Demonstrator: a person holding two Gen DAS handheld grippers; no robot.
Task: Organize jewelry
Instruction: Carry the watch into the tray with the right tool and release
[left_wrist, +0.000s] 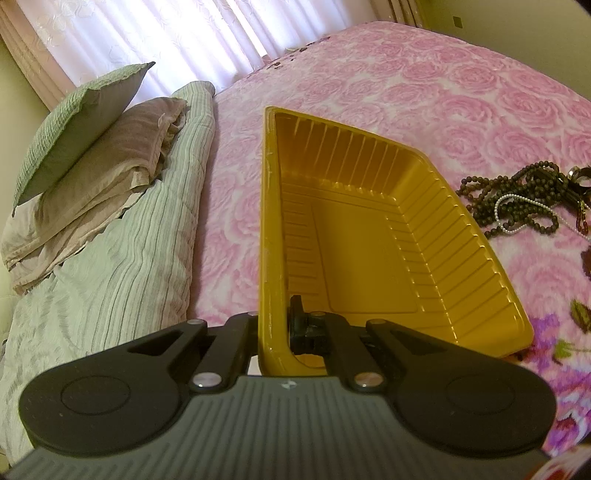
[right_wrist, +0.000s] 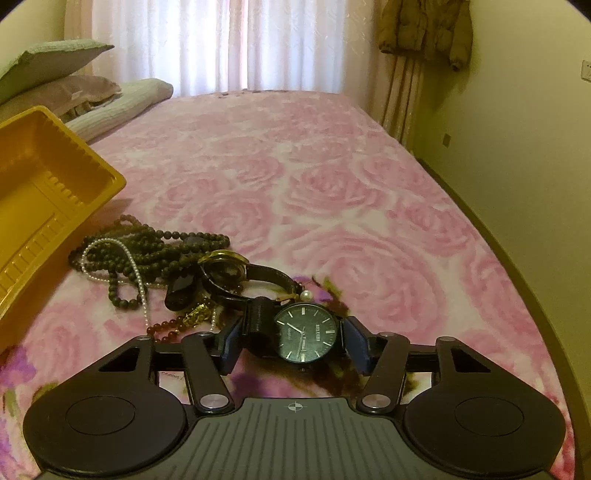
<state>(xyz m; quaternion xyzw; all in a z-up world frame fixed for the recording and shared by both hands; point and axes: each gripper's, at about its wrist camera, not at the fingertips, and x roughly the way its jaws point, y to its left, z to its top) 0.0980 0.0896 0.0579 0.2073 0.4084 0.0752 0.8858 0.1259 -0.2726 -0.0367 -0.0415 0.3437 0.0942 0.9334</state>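
Note:
My left gripper (left_wrist: 275, 332) is shut on the near left rim of an empty yellow plastic tray (left_wrist: 369, 258), which rests tilted on the pink rose bedspread. In the right wrist view the tray (right_wrist: 44, 184) is at the left. Beside it lies a jewelry pile: dark bead strands (right_wrist: 147, 251), a thin pearl strand (right_wrist: 110, 243), a gold-rimmed watch on a dark strap (right_wrist: 225, 266) and red beads (right_wrist: 173, 328). A black watch (right_wrist: 306, 332) lies face up between the blue pads (right_wrist: 231, 341) of my right gripper (right_wrist: 293, 334), which touch its strap and case.
Folded striped bedding (left_wrist: 122, 251) and stacked pillows (left_wrist: 85, 140) lie left of the tray. White curtains (right_wrist: 229, 44) hang behind the bed. A brown jacket (right_wrist: 424, 29) hangs on the right wall. The bed's right edge (right_wrist: 491, 236) drops off toward that wall.

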